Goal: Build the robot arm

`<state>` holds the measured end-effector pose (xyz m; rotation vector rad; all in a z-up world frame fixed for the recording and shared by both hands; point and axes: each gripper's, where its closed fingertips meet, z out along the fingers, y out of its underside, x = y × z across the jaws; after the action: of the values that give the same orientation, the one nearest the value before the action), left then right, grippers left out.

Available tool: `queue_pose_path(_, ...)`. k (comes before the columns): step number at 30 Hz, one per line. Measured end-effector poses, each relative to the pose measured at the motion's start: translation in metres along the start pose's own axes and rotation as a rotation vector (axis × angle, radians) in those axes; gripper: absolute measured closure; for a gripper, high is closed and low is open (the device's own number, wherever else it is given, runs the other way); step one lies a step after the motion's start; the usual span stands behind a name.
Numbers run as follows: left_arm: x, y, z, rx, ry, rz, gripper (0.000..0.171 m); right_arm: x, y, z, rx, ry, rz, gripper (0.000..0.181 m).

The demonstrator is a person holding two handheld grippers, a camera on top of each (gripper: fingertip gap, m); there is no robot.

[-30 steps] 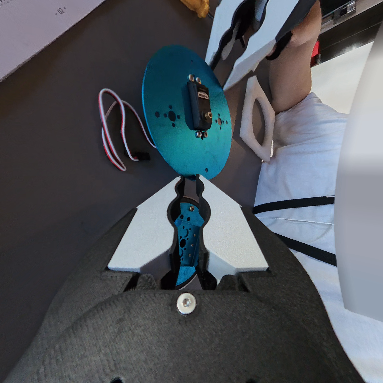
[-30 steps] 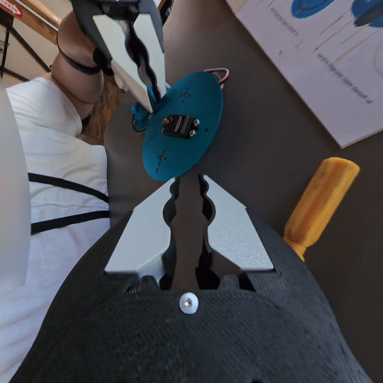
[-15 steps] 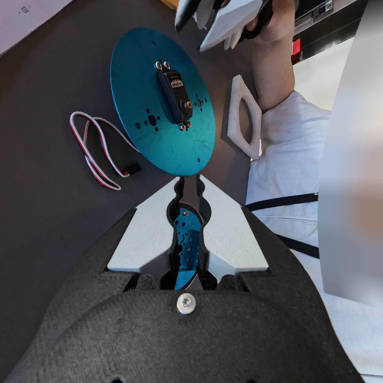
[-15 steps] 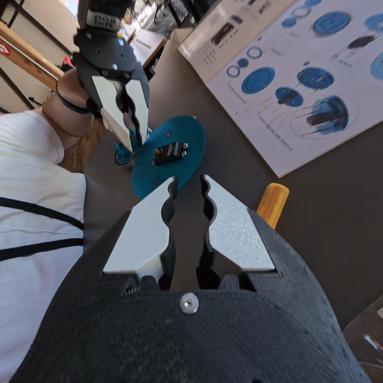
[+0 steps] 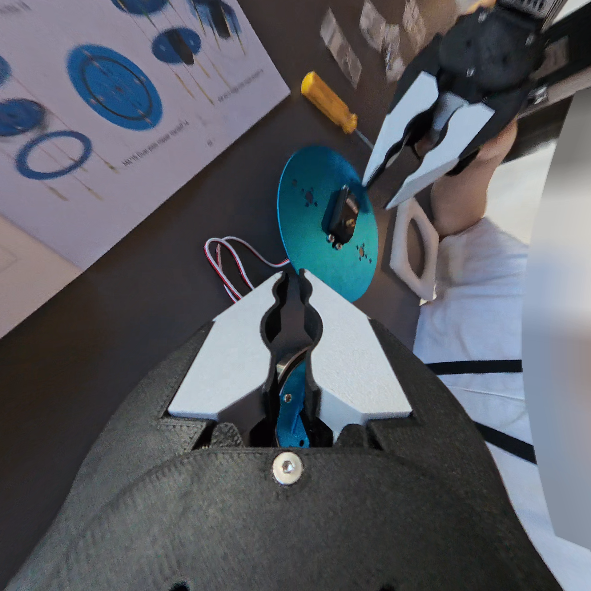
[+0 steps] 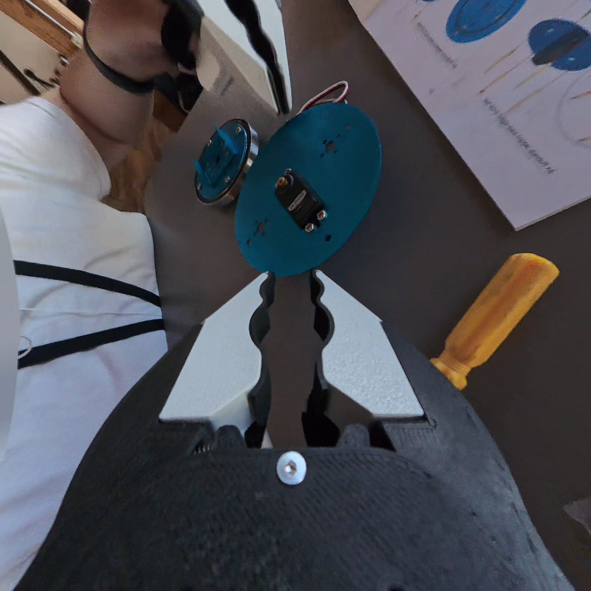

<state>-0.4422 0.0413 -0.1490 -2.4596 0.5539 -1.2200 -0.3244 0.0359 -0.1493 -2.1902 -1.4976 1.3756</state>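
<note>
1. The left gripper (image 5: 292, 275) fills the lower half of the left wrist view. Its jaws stand close, with a narrow gap at the tips. Between them, deep toward the base, sits a small blue bracket on a ring (image 5: 292, 412); whether the jaws clamp it or it merely lies behind them, I cannot tell.
2. In the right wrist view that ringed bracket (image 6: 225, 161) shows at upper left of centre, just beside the disc (image 6: 308, 188), with the left gripper's fingers (image 6: 256, 54) above it, blurred.
3. The teal disc (image 5: 326, 224) lies on the dark table (image 5: 96, 351) just above and right of the left tips. A black servo (image 5: 339, 214) is screwed to its middle.
4. A red-and-white wire (image 5: 230, 265) loops out from the disc's left edge, beside the left gripper's tip.
5. The right gripper (image 6: 292, 275) is spread, with nothing between its jaws. Its tips sit at the disc's lower rim; touching or not is unclear.
6. In the left wrist view the right gripper (image 5: 375, 195) reaches in from upper right, tips at the disc's right edge.
7. A yellow-handled screwdriver (image 6: 492, 316) lies right of the right gripper, apart from the disc.
8. A white foam frame (image 5: 412, 249) lies right of the disc.
9. A printed sheet (image 5: 112, 105) with blue diagrams covers the upper left.
10. A white shirt (image 6: 64, 224) fills the left edge of the right wrist view.
</note>
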Motion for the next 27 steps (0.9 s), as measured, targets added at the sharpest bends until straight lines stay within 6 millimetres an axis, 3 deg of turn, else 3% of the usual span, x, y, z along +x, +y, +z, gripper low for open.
queue_pose_path(2,0.006,-0.003,-0.008,0.039,0.022,-0.021,0.16,0.001,-0.007,-0.008,0.025,0.038,-0.061,0.16)
queue_pose_path(4,0.015,0.004,-0.01,0.044,0.008,0.007,0.155,0.007,-0.028,-0.017,0.125,0.072,-0.14,0.155)
queue_pose_path(7,0.02,0.018,0.001,-0.003,-0.124,0.112,0.138,0.021,-0.065,-0.024,0.298,0.129,-0.288,0.146)
queue_pose_path(10,0.018,0.026,0.015,-0.057,-0.261,0.203,0.118,0.035,-0.078,-0.014,0.271,0.133,-0.277,0.144)
queue_pose_path(14,0.023,0.033,0.026,-0.096,-0.247,0.206,0.126,0.039,-0.078,0.006,0.208,0.059,-0.174,0.144)
queue_pose_path(18,0.023,0.031,0.028,-0.098,-0.172,0.157,0.131,0.035,-0.058,0.019,0.095,0.028,-0.177,0.154)
queue_pose_path(22,0.014,0.022,0.021,-0.081,-0.155,0.136,0.14,0.037,-0.046,0.017,0.036,0.081,-0.199,0.16)
queue_pose_path(27,0.002,0.004,0.013,-0.046,-0.235,0.197,0.144,0.022,-0.021,0.009,-0.062,0.038,-0.127,0.164)
